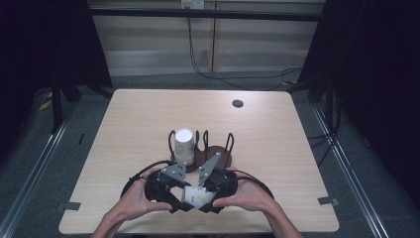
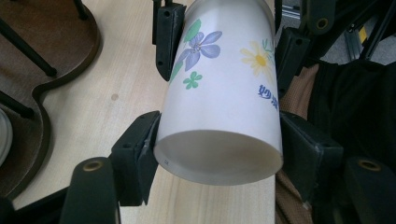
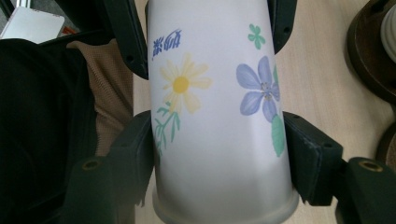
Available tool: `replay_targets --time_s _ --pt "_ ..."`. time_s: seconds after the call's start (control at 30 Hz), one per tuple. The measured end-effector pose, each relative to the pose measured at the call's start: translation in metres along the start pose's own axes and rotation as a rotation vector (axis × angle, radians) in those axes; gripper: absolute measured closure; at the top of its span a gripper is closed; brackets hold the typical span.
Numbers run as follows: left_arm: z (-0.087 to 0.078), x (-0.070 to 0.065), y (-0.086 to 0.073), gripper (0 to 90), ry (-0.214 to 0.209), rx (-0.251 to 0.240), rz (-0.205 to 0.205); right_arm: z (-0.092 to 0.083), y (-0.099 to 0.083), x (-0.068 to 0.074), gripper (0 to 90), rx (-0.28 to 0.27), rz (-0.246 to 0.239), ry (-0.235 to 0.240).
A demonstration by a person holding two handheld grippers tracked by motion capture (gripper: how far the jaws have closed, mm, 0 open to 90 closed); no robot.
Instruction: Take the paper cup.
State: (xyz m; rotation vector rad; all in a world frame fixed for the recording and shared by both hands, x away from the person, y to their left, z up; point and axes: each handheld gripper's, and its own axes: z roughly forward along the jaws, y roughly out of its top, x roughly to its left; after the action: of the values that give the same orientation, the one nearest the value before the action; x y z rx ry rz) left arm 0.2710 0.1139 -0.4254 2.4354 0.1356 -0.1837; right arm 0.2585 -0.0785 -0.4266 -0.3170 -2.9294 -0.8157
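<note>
The light, easily crushed paper cup (image 2: 219,93) is gripped by both the left tool (image 2: 217,140) and right tool (image 3: 219,154); gentle side pressure is judged best.

Upright white cup (image 1: 183,145) in brown wire-looped holder (image 1: 220,154)

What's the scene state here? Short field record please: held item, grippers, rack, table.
held item: paper cup with flower print, lying sideways between both grippers, just above the table near the person's edge
left gripper: jaws on the cup's open bottom end, both pads touching
right gripper: shut on the cup near its rim
rack: dark wooden base with black wire loops, mid-table
second cup: white, upside down in the rack's left slot
table: light wood, round dark grommet at the far side
</note>
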Motion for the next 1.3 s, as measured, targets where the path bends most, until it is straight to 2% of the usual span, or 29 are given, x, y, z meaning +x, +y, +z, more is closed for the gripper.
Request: replay_targets --time_s 0.23,0.37,0.4,0.47,0.53,0.63,0.97,1.0,1.07,1.1,1.13,1.17,1.2,1.3 --pt "0.0 0.001 -0.001 36.6 -0.021 0.006 -0.006 0.001 -0.002 -0.001 31.0 -0.004 -0.003 0.01" --pt "-0.001 0.001 -0.001 37.0 -0.028 -0.005 -0.022 0.0 -0.004 -0.003 27.1 -0.037 0.001 0.018" --pt "-0.002 0.001 0.0 37.0 -0.027 -0.012 -0.036 0.0 -0.004 -0.003 27.1 -0.037 0.001 0.018" --pt "-0.003 0.0 0.0 37.1 -0.019 -0.018 -0.038 -0.002 -0.005 -0.004 22.0 -0.069 0.003 0.016" --pt "-0.004 0.001 0.0 37.1 -0.017 -0.025 -0.04 -0.002 -0.006 -0.004 20.1 -0.075 0.001 0.018" --pt "-0.005 0.002 -0.002 37.0 -0.01 -0.039 -0.056 -0.006 -0.01 -0.006 16.0 -0.101 0.027 0.008" --pt "-0.014 0.006 -0.008 36.7 0.017 -0.101 -0.091 -0.017 -0.019 -0.011 14.4 -0.175 0.095 -0.02" --pt "-0.014 0.007 -0.008 36.7 0.022 -0.098 -0.079 -0.019 -0.02 -0.012 14.4 -0.183 0.098 -0.02" --pt "-0.014 0.008 -0.009 36.6 0.031 -0.11 -0.082 -0.021 -0.024 -0.013 14.4 -0.2 0.111 -0.021" --pt "-0.014 0.008 -0.01 36.6 0.032 -0.119 -0.088 -0.023 -0.026 -0.015 14.4 -0.216 0.135 -0.021" --pt "-0.015 0.009 -0.011 36.6 0.033 -0.11 -0.089 -0.023 -0.026 -0.015 14.4 -0.216 0.135 -0.021" --pt "-0.014 0.009 -0.012 36.6 0.037 -0.115 -0.088 -0.025 -0.028 -0.016 14.4 -0.236 0.15 -0.023" --pt "-0.014 0.009 -0.012 36.6 0.039 -0.122 -0.099 -0.025 -0.028 -0.016 14.4 -0.236 0.15 -0.023" --pt "-0.017 0.009 -0.013 36.5 0.048 -0.127 -0.096 -0.029 -0.03 -0.017 14.4 -0.251 0.164 -0.034"
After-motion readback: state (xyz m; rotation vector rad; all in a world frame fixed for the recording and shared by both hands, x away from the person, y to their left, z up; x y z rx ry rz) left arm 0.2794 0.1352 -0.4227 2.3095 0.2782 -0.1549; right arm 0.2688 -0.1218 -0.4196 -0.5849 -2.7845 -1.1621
